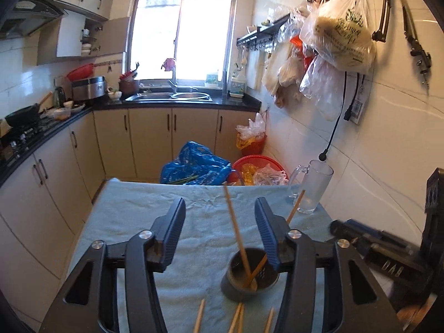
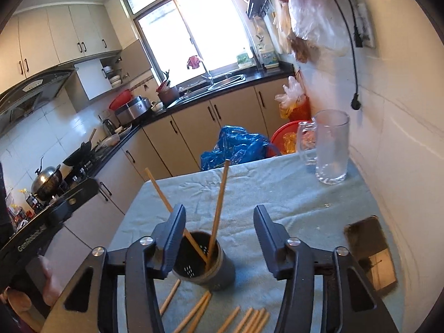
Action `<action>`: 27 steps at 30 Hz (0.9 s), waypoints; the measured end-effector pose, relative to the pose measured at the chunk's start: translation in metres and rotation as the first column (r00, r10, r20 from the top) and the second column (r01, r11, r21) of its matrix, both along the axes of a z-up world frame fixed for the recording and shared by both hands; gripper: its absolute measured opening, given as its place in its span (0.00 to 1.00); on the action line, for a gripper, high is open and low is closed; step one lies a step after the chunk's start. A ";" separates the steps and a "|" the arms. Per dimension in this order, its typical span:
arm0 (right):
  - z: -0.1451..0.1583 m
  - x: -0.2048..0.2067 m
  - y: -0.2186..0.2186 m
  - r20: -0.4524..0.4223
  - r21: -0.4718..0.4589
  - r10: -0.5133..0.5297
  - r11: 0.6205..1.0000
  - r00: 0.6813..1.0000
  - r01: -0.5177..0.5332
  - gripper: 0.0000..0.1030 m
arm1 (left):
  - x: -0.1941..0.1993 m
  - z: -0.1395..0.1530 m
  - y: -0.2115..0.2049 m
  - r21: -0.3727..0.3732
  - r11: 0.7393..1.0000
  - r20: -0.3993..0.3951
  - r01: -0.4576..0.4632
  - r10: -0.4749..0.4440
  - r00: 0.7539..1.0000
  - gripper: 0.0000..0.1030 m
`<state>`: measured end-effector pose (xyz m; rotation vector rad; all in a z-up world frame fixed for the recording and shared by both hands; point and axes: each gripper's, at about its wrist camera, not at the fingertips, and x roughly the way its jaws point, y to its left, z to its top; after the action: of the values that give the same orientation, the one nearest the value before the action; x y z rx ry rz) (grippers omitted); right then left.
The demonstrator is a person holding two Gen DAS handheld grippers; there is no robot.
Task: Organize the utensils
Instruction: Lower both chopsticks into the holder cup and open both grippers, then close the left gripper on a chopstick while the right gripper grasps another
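The loose chopsticks (image 2: 249, 320) are cut off by the bottom edge, the right gripper (image 1: 369, 240) at the right of the left wrist view is blurred, and the dark flat object (image 2: 370, 252) is perhaps a phone.

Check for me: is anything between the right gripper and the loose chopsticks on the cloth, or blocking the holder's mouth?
Nothing visible blocks either. The right gripper is open above the loose chopsticks, which lie bare on the cloth just in front of the holder. Its mouth is open, with two chopsticks leaning inside. The glass mug stands far off.
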<state>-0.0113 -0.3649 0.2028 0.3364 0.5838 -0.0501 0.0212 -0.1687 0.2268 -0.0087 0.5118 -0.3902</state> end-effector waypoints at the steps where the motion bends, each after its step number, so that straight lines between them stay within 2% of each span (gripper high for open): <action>1: 0.002 -0.010 -0.001 -0.010 -0.010 -0.002 1.000 1.000 0.002 0.56 | -0.008 -0.001 0.008 0.001 1.000 0.002 -0.006 0.006 1.000 0.54; 4: 0.002 -0.033 -0.002 -0.055 -0.037 -0.008 0.999 0.998 0.006 0.61 | -0.026 -0.008 0.030 0.003 1.000 -0.004 -0.031 0.031 1.000 0.62; 8: -0.007 -0.061 -0.010 -0.134 -0.079 -0.007 0.997 0.991 -0.003 0.66 | -0.040 -0.031 0.056 0.043 0.997 -0.045 -0.065 0.067 0.997 0.62; 12: -0.028 -0.090 -0.022 -0.253 -0.121 -0.020 0.993 0.967 -0.011 0.67 | -0.043 -0.068 0.068 0.114 0.991 -0.129 -0.075 0.089 0.988 0.62; 15: -0.053 -0.102 -0.030 -0.324 -0.059 0.003 0.998 0.946 -0.024 0.67 | -0.037 -0.096 0.066 0.148 0.988 -0.206 -0.043 0.074 0.976 0.62; 18: -0.085 -0.106 -0.030 -0.394 0.032 0.048 0.999 0.918 -0.039 0.66 | -0.025 -0.132 0.057 0.172 0.985 -0.314 0.003 0.052 0.948 0.62; 22: -0.118 -0.098 -0.009 -0.442 0.055 0.108 0.994 0.891 -0.094 0.55 | -0.016 -0.168 0.043 0.199 0.979 -0.408 0.052 0.034 0.912 0.60; 25: -0.137 -0.085 0.003 -0.457 0.043 0.124 0.992 0.881 -0.117 0.41 | -0.010 -0.188 0.031 0.238 0.967 -0.443 0.093 0.023 0.896 0.45; 27: -0.150 -0.074 0.008 -0.472 0.033 0.116 0.993 0.874 -0.114 0.33 | -0.005 -0.197 0.025 0.258 0.959 -0.457 0.114 0.017 0.889 0.40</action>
<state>-0.0849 -0.3572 0.0531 0.2923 1.0920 -0.0161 0.0160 -0.1435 0.0295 0.1905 1.0339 -0.3624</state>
